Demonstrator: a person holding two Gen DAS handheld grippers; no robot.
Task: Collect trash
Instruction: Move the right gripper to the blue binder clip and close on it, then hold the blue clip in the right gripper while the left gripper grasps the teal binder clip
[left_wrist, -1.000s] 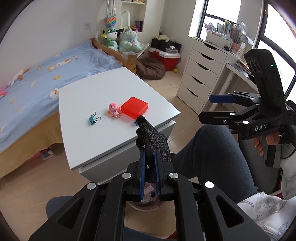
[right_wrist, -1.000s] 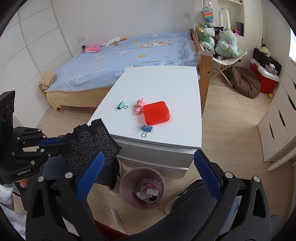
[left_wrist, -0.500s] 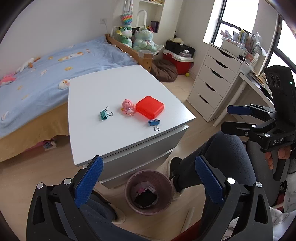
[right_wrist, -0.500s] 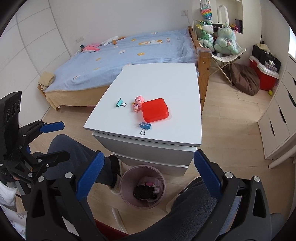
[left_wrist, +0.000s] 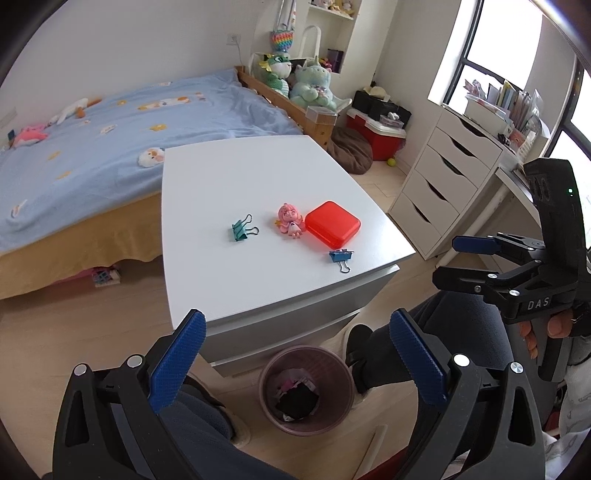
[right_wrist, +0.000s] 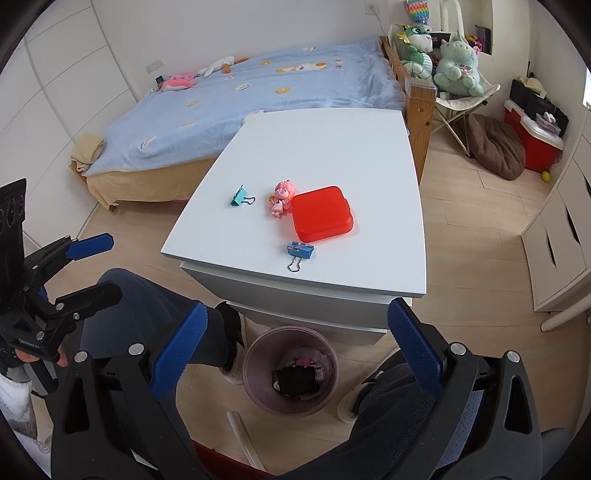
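A mauve trash bin (left_wrist: 266, 373) (right_wrist: 252, 354) stands on the floor against the front of the white table (left_wrist: 240, 173) (right_wrist: 325, 147). A black glove (left_wrist: 297, 400) (right_wrist: 295, 376) lies inside it on other scraps. My left gripper (left_wrist: 295, 319) (right_wrist: 110, 266) hangs open above the bin, nothing between its blue pads. My right gripper (right_wrist: 298, 310) (left_wrist: 448, 260) is also open and empty, over the bin from the other side. On the table lie a teal binder clip (left_wrist: 240, 230), a pink doll (left_wrist: 291, 219), a red box (left_wrist: 332, 223) and a blue binder clip (left_wrist: 340, 255).
A person's dark-trousered legs (right_wrist: 147, 314) flank the bin. A blue-covered bed (left_wrist: 110, 122) lies beyond the table. White drawers (left_wrist: 439, 177) stand to the right, a red cooler (left_wrist: 373, 136) and a brown cushion (left_wrist: 351, 147) behind.
My left gripper went from shut on the black glove to wide open, and the glove now lies in the bin. Both grippers have drifted slightly lower.
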